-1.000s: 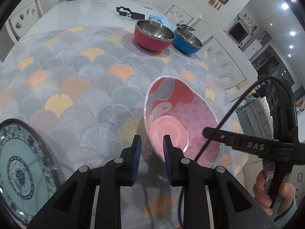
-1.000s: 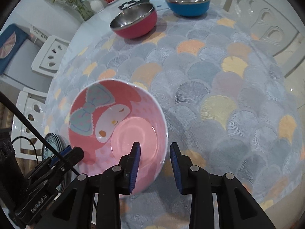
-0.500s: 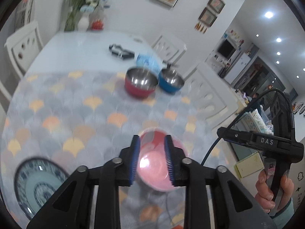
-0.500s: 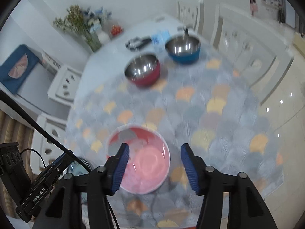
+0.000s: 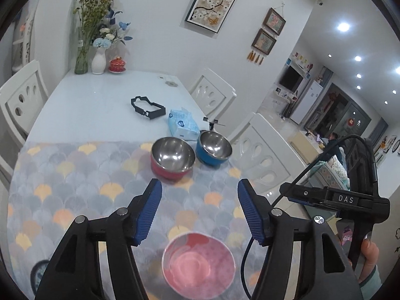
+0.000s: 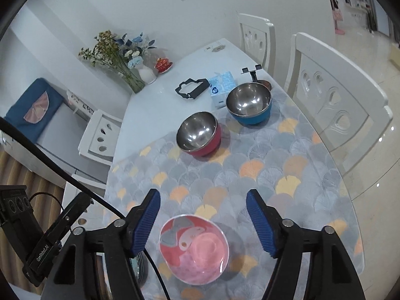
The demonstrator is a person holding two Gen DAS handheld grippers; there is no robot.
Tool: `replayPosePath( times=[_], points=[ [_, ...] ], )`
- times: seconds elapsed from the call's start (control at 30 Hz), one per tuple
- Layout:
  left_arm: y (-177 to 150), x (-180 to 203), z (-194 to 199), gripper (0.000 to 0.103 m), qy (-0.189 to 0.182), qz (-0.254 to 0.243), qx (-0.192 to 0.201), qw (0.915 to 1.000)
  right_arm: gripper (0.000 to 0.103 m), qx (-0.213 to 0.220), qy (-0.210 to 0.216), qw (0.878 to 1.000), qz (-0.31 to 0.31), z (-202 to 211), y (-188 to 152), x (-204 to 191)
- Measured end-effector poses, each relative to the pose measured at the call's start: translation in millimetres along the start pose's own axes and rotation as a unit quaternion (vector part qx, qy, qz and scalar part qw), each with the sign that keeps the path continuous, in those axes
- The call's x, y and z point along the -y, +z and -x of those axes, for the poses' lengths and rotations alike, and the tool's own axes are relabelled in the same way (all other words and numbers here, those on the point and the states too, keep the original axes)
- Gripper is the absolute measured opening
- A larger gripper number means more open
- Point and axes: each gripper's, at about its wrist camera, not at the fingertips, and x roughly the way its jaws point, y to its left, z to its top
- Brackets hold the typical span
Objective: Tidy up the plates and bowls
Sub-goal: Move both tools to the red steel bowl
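Grippers, left gripper [image 5: 198, 210] and right gripper [image 6: 203, 221], both hang with jaws spread wide and empty above the pink bowl [image 6: 193, 249], which sits below and between each pair of fingers, neither clearly nearer.

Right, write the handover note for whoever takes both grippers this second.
Left gripper: open, empty, above the mat.
Right gripper: open, empty.
Pink bowl sits free on the patterned mat, below both.
Red bowl and blue bowl stand apart at the mat's far end.
Patterned plate at the near left edge.
Nothing stacked yet; bowls probably still need nesting.
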Motion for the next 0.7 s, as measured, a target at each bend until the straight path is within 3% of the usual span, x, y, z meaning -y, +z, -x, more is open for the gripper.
replayPosePath(
  times=[0.27,0.5,0.7],
  points=[
    [19,-19,-49,0.061,0.016,0.044,-0.030,0.9985,0.072,-0.025,0.023,0.999,-0.032,-34,31,30],
    [35,-46,-113,0.061,0.038,0.070,-0.070,0.9944,0.072,-0.064,0.031,0.997,-0.030,-92,56,39],
    [40,-88,-187,0.059,0.006,0.129,-0.143,0.9813,0.072,-0.088,0.021,0.996,-0.021,-152,82,44]
  ],
)
